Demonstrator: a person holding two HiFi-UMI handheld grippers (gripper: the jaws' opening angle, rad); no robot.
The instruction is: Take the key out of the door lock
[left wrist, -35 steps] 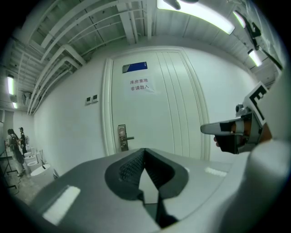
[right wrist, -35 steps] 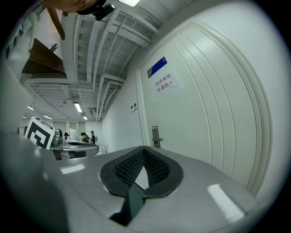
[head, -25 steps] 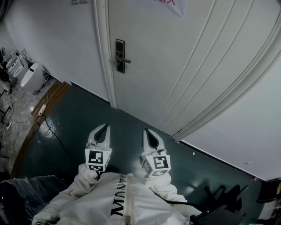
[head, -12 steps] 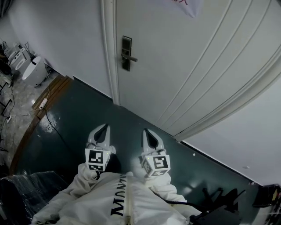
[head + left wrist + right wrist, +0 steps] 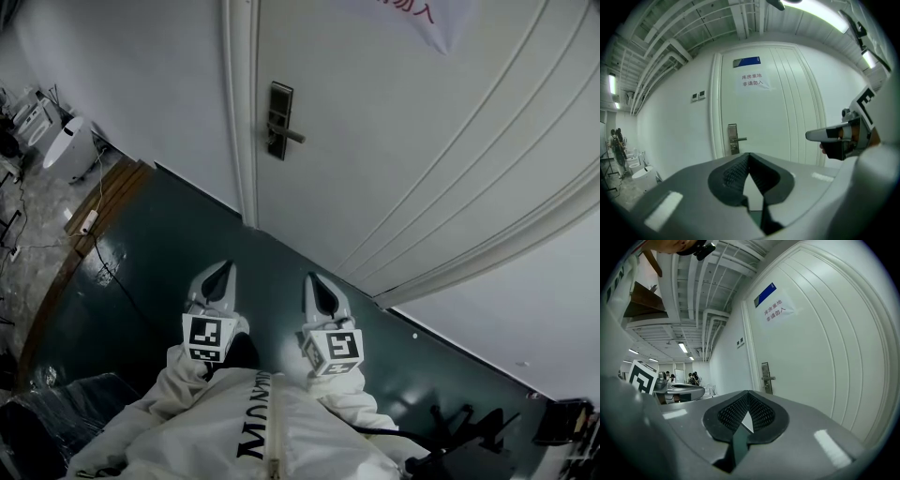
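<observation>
The white door (image 5: 412, 141) stands shut ahead of me. Its dark lock plate (image 5: 278, 120) with a lever handle (image 5: 294, 137) sits near the door's left edge, also visible as the lock plate (image 5: 733, 139) and the lock plate (image 5: 766, 377). A key is too small to make out. My left gripper (image 5: 225, 266) and right gripper (image 5: 309, 279) are held side by side low in front of my body, well short of the door. Both point toward it. The left gripper (image 5: 749, 154) and the right gripper (image 5: 748, 392) have their tips together with nothing between them.
White fixtures (image 5: 64, 150) stand at the far left, with a cable and power strip (image 5: 88, 221) on the floor beside a wooden strip (image 5: 84, 253). A black chair base (image 5: 469, 433) lies at the lower right. A paper notice (image 5: 412, 11) hangs on the door. People (image 5: 693, 377) stand far off.
In the head view the lock plate and door frame have shifted right and slightly down. Both grippers keep the same place in front of my body, still shut.
</observation>
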